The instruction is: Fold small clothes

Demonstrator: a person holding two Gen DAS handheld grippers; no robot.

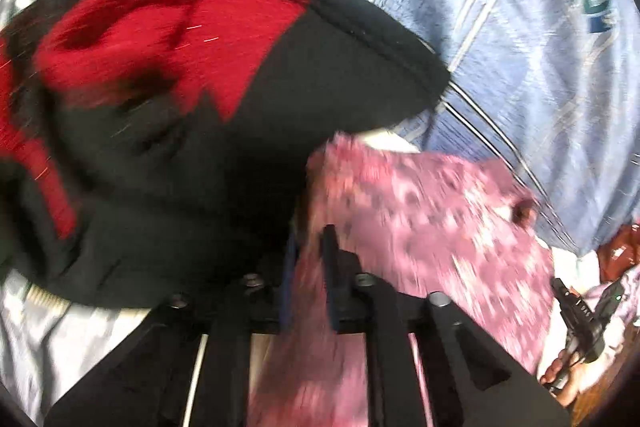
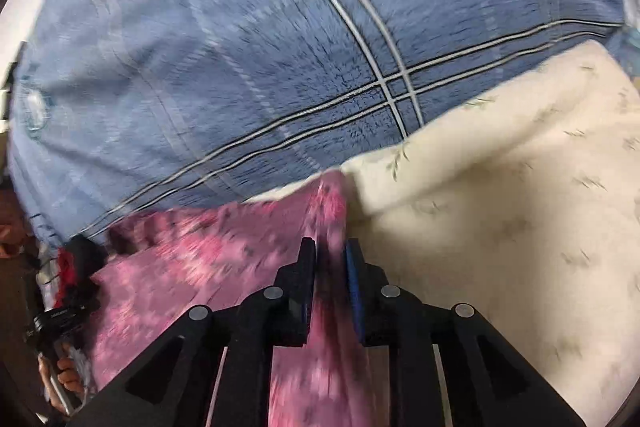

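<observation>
1. Two grippers each pinch the same pink floral garment [image 1: 420,211]: the left gripper [image 1: 310,243] has its narrow jaws closed on a gathered edge of it, and the right gripper [image 2: 330,251] has its pads pressed on another bunched edge.
2. Judging by the cloth running between both grips, the garment is held at two points so it can be spread taut or carried over for a fold; it hangs in the air just above the blue checked bedspread [image 2: 240,47] and does not lie flat.
3. In the left wrist view the right hand [image 1: 560,375] on its handle shows at the far right, so the two grips are near each other with the pink cloth between them.
4. A red and black knitted garment [image 1: 180,67] lies just beside the left gripper, touching or overlapping the pink cloth's near edge; I cannot tell which. It crowds the space where a fold might be laid.
5. A cream cloth with small leaf sprigs [image 2: 500,207] lies right of the right gripper, against the pink edge, narrowing the free bedspread on that side.
6. Both views are motion-blurred, so seams and garment type stay unclear.
</observation>
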